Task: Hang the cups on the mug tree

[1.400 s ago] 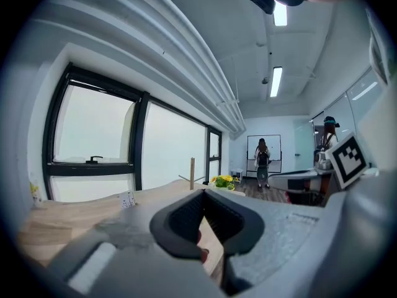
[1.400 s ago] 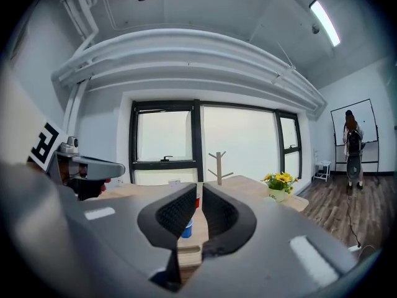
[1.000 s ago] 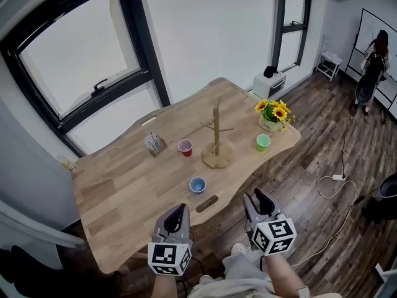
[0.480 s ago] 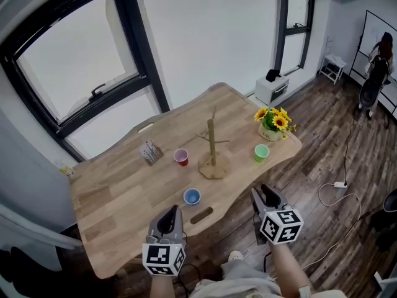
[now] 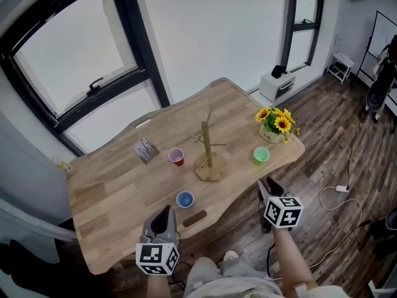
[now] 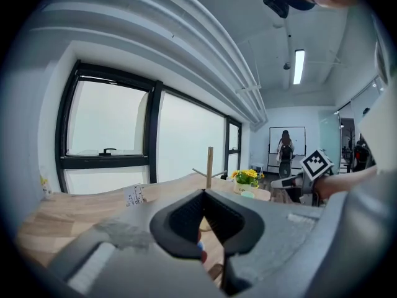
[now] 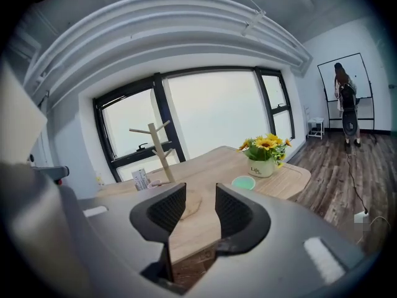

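My left tongs (image 5: 163, 212) are pressed together with nothing in them, low at the near edge of the wooden surface (image 5: 118, 185), just below the blue cup (image 5: 184, 198), which I judge the handiest to start with; my right tongs (image 5: 267, 185) stand wide and empty off the surface's right edge, below the green cup (image 5: 261, 156), likely ready for it. The mug tree (image 5: 206, 151) stands upright mid-frame, pegs bare, the red cup (image 5: 177, 157) just left of its base. A sunflower pot (image 5: 276, 124) just above the green cup could crowd my reach; a small card stand (image 5: 144, 149) sits further left, out of the way
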Available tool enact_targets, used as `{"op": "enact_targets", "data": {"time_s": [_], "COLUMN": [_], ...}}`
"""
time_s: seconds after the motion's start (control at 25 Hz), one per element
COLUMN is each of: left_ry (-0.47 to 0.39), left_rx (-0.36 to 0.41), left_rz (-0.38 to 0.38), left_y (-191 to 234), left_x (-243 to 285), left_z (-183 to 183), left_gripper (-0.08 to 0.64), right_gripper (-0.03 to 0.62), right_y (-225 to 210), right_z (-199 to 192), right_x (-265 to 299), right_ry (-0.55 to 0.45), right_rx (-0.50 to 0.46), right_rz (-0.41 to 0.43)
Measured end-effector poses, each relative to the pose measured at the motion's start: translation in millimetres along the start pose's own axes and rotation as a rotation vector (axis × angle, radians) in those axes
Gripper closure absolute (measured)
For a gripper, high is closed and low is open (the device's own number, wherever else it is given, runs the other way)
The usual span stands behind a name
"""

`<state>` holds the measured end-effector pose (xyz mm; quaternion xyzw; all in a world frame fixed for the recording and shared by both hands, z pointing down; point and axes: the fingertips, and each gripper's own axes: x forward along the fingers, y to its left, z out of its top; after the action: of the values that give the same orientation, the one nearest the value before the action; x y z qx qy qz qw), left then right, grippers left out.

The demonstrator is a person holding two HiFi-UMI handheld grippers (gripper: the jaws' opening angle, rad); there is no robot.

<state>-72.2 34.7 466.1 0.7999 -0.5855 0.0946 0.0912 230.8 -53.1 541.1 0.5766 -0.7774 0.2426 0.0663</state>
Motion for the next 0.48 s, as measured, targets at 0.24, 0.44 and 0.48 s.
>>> {"op": "enact_targets", "data": {"time_s": [0.24, 0.44, 0.48], "left_ry": [0.040, 0.068, 0.075], "left_rx": [0.005, 0.008, 0.010], "left_rz": [-0.009, -0.044, -0.054], "left_y": [3, 10, 12], "left_x": [17, 38, 43], "left_z": [-7, -9, -9], "left_gripper": [0.560, 0.558, 0.560], "right_gripper": [0.454, 0.454, 0.454], "right_y": [-27, -44, -47], "right_z": [1, -2, -3], "right_x": [30, 53, 57], "right_ry": [0.024, 0.041, 0.044], "right_rx": [0.084, 0.181, 0.206], "right_rz": [-0.025, -0.062, -0.070]}}
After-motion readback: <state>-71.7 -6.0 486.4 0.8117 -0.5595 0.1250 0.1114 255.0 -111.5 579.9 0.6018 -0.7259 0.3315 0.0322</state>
